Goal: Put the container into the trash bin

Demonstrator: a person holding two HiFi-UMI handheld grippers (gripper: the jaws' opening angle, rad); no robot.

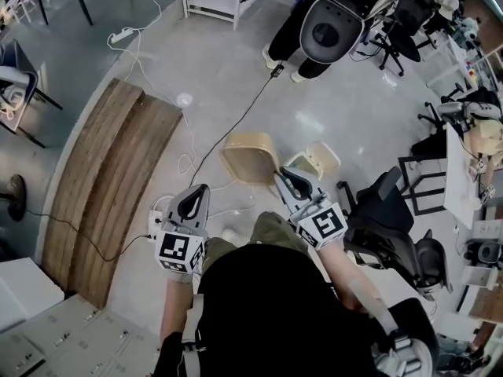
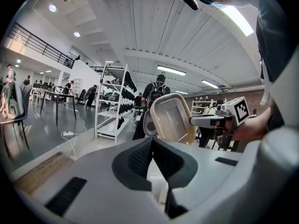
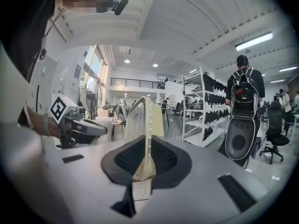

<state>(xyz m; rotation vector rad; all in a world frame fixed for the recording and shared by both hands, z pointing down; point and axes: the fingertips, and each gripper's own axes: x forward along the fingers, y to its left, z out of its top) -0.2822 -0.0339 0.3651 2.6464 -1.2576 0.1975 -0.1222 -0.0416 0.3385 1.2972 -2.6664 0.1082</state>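
Beige plastic container (image 1: 250,157) held in the air over the grey floor (image 1: 236,61), clamped by its thin rim between the pads of the right gripper (image 1: 280,179). Sticks out to the left of the tips; appears edge-on along that gripper's own view (image 3: 145,120), pinched only near one edge. Left gripper (image 1: 196,192) alongside, fingers closed together on nothing.

No trash bin clearly made out. Small pale tub (image 1: 318,159) on the floor just beyond the right gripper, too unclear to call.

Probably mid-carry, with the drop not yet made.

Risk of twisting free on any quick swing, given so shallow a bite on a flimsy rim. Risk of tripping on the loose cable (image 1: 236,124) across the floor ahead. Risk of missing by letting go before reaching the bin's mouth.
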